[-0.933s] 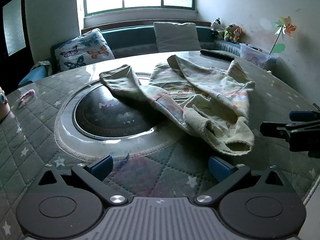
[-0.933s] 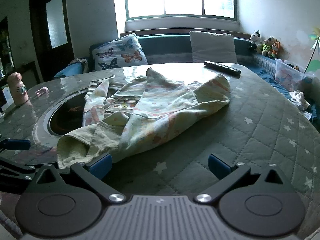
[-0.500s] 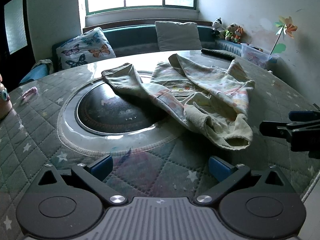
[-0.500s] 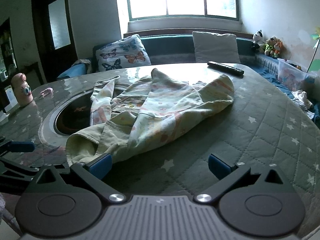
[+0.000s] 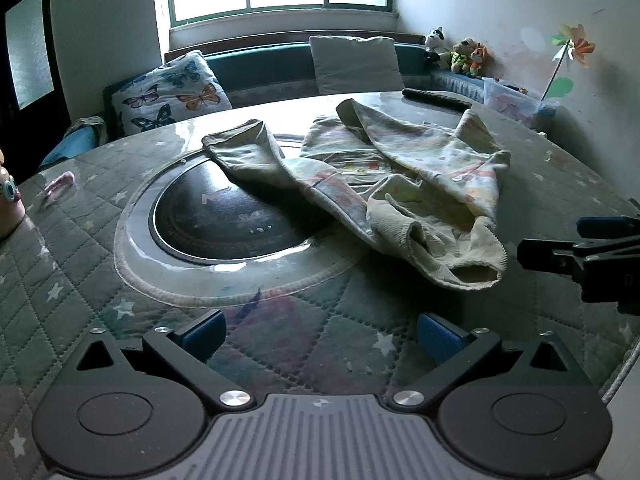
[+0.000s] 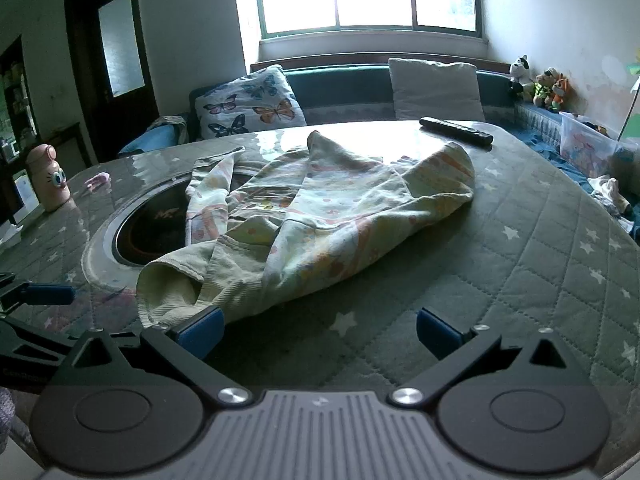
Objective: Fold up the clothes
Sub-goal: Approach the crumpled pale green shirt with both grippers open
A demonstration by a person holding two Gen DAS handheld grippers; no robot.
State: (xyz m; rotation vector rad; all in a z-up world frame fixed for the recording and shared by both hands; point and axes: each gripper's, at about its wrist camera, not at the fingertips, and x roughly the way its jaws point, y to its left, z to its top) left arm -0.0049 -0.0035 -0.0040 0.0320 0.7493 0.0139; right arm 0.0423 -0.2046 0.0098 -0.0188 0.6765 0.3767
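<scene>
A pale printed garment [image 5: 400, 184] lies crumpled on the round quilted table [image 5: 280, 332], one sleeve stretched left over the dark round inset [image 5: 232, 220]. It also shows in the right wrist view [image 6: 320, 216], with a ribbed cuff [image 6: 168, 292] nearest me. My left gripper [image 5: 320, 330] is open and empty, short of the garment. My right gripper [image 6: 318, 330] is open and empty, its left fingertip close by the cuff. The right gripper shows at the right edge of the left wrist view [image 5: 580, 252].
A black remote [image 6: 456, 130] lies at the table's far side. A pink bottle with cartoon eyes [image 6: 48, 180] and a small pink item [image 6: 98, 180] sit at the left. A bench with cushions [image 6: 252, 106] and soft toys [image 6: 540, 84] runs behind the table.
Both grippers have drifted slightly forward toward the garment, which looks a little nearer. The garment itself has not moved and both grippers stay open.
</scene>
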